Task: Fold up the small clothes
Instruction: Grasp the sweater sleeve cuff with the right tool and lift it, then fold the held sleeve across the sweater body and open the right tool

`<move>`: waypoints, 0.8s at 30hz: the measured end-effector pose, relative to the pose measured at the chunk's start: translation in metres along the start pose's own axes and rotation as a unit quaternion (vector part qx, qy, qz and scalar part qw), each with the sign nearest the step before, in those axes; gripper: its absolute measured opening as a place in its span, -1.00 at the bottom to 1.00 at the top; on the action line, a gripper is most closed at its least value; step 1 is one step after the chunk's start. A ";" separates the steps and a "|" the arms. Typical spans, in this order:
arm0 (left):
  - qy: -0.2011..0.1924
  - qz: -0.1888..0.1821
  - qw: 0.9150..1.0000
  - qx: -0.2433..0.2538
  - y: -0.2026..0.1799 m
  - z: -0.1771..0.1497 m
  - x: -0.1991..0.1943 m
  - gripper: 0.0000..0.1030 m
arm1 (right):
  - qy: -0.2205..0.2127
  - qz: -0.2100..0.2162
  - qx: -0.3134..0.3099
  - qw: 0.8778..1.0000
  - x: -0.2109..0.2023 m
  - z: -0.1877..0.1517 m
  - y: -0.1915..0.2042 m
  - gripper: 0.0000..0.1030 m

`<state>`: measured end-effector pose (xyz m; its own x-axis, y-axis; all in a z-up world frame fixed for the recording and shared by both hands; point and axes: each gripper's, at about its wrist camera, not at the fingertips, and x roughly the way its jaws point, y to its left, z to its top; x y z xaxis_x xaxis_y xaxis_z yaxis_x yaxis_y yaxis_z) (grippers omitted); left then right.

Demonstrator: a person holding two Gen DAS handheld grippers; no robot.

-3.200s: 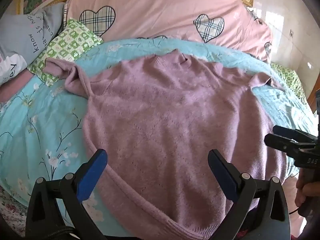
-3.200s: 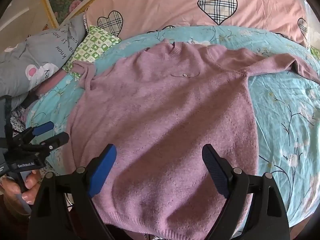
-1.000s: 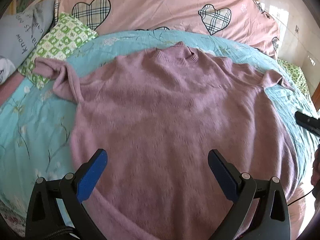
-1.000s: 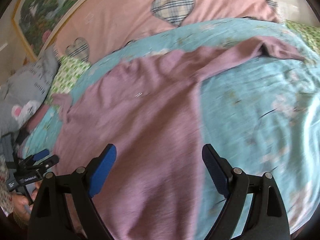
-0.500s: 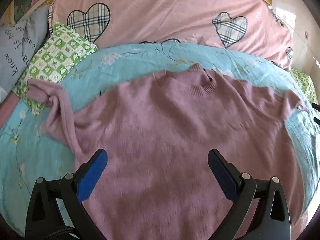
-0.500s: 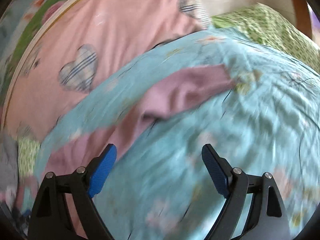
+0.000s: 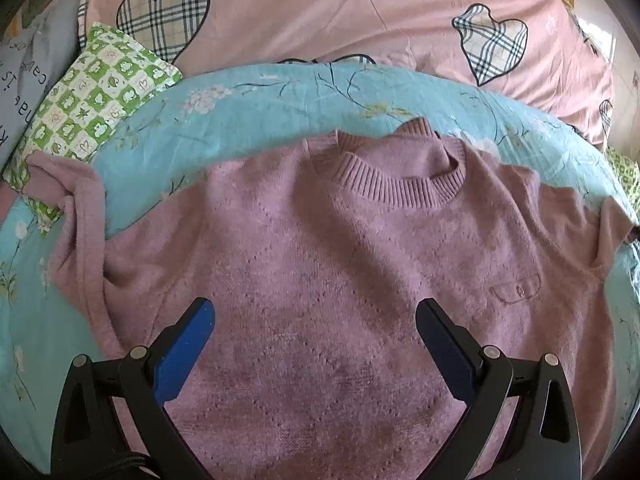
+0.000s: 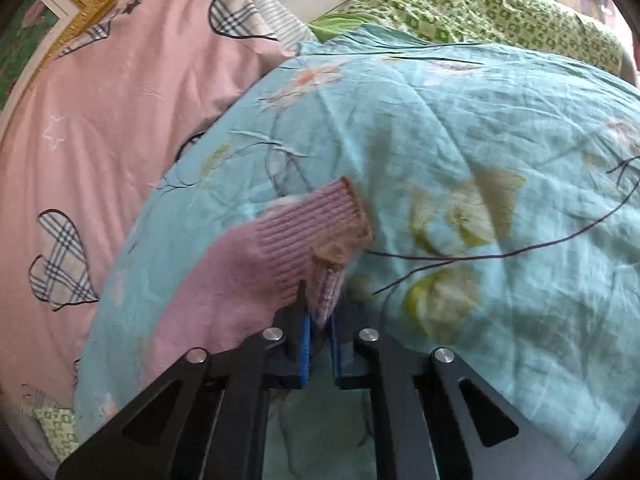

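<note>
A mauve knit sweater [image 7: 320,264] lies flat, front up, on a turquoise floral quilt [image 7: 248,108], its ribbed collar [image 7: 400,188] pointing away from me. My left gripper [image 7: 314,328] hovers open over the chest, with nothing between its blue pads. One sleeve [image 7: 76,208] is bunched at the left. In the right wrist view the other sleeve's ribbed cuff [image 8: 312,232] lies on the quilt [image 8: 480,160], and my right gripper [image 8: 320,312] is shut on the cuff's near edge, pinching a fold of knit.
A pink duvet with plaid hearts [image 7: 320,12] lies along the far side. A green checked pillow [image 7: 96,92] and a grey printed cushion [image 7: 24,80] sit at the far left. More green checked bedding [image 8: 480,4] lies beyond the quilt on the right side.
My left gripper has slid up the sweater toward the collar, still open. My right gripper swung out along the sleeve to the cuff and closed on it.
</note>
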<state>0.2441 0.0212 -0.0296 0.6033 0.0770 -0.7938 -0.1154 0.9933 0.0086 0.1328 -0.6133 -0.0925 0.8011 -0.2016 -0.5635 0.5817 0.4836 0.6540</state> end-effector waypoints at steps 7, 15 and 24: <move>-0.002 -0.012 1.000 0.003 0.009 -0.014 -0.012 0.96 | 0.027 0.174 -0.098 0.980 -0.056 -0.056 0.118 -0.84; -0.008 -0.042 0.999 -0.016 0.036 -0.040 -0.037 0.96 | 0.180 0.338 -0.218 0.898 -0.064 -0.197 0.285 -0.84; -0.001 -0.098 0.994 -0.047 0.066 -0.059 -0.044 0.96 | 0.340 0.375 -0.282 0.815 -0.033 -0.359 0.369 -0.83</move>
<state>0.1635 0.0785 -0.0299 0.6228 -0.1167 -0.7736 -0.0684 0.9769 -0.2025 0.2710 -0.1223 -0.0136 0.5266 0.7567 -0.3875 -0.3458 0.6070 0.7155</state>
